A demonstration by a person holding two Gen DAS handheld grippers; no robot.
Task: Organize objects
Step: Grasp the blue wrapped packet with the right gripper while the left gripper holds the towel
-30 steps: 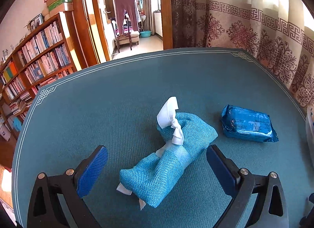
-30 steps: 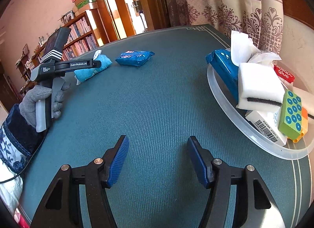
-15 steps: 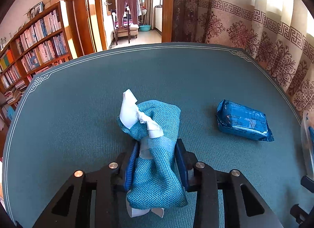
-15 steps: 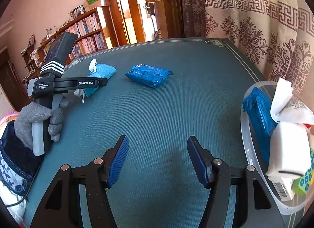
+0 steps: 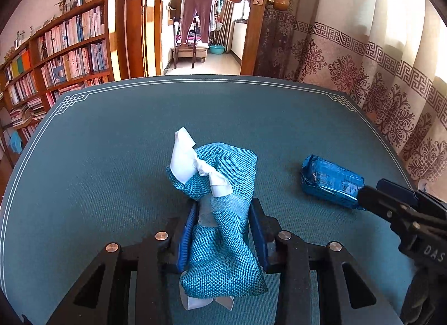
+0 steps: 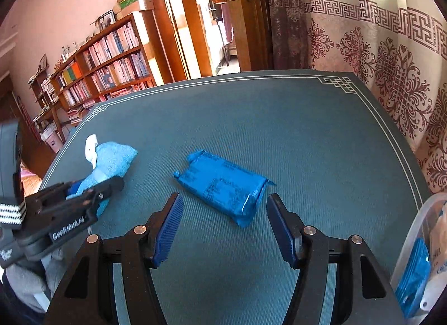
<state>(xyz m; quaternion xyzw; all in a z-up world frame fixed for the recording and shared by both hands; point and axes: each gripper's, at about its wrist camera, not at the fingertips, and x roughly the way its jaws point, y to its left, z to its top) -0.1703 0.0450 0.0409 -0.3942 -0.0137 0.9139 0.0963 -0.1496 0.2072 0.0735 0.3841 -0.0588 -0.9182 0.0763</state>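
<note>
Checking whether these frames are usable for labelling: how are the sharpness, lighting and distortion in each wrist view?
Left wrist view: sharp, the teal cloth bundle weave is crisp in the left tool; fisheye bends the table edge; the sunlit curtain is washed out at upper right. Right wrist view: also sharp, the blue packet print shows though too small to read; dark vignette in the corners, bright doorway.

We look from the left wrist camera steeply down along its fingers, close over the teal pouch (image 5: 223, 213), toward the doorway (image 5: 201, 31) at twelve o'clock. From the right wrist camera we look down along its fingers, near the blue packet (image 6: 223, 185). Both views share the green table (image 5: 111, 157), pouch, packet, bookshelf (image 6: 111, 59) at ten o'clock, and curtain (image 6: 391, 59) at two o'clock.
</note>
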